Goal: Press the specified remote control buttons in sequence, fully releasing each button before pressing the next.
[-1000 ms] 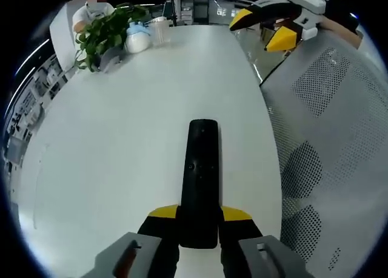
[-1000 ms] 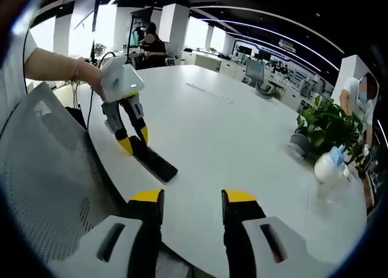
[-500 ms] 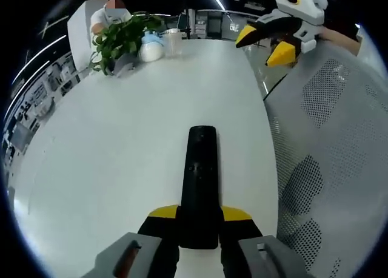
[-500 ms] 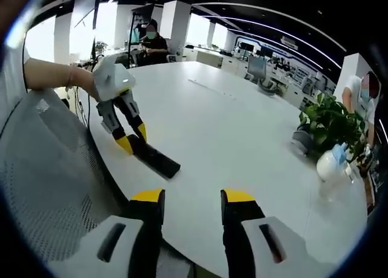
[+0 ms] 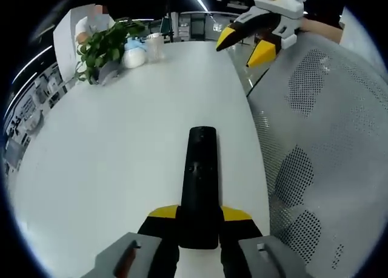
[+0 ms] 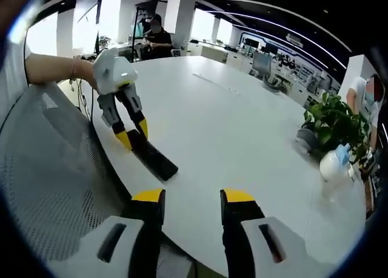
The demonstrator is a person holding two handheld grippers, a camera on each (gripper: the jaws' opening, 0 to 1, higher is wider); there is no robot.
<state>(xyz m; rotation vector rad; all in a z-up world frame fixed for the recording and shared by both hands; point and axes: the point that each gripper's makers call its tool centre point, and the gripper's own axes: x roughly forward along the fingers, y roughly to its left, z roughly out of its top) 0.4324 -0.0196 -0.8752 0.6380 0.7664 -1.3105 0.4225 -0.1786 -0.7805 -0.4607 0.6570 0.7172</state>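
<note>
In the left gripper view, one black remote [image 5: 200, 181] lies on the white worktop [image 5: 115, 144], its near end clamped between the left claw [image 5: 200, 220]'s yellow-tipped jaws, its far end pointing away. The right claw [image 5: 242, 44] hangs above the worktop's far edge, jaws parted. One potted plant [image 5: 103, 44] and one white jug [image 5: 134, 53] stand far off.

In the right gripper view, the right claw [image 6: 187, 199] hovers with jaws apart, holding nothing. The remote [image 6: 151, 158] lies well ahead to its left near the worktop [image 6: 242, 138] edge, gripped by the left claw [image 6: 134, 136]. A mesh chair [image 6: 48, 187] stands beside it.
</note>
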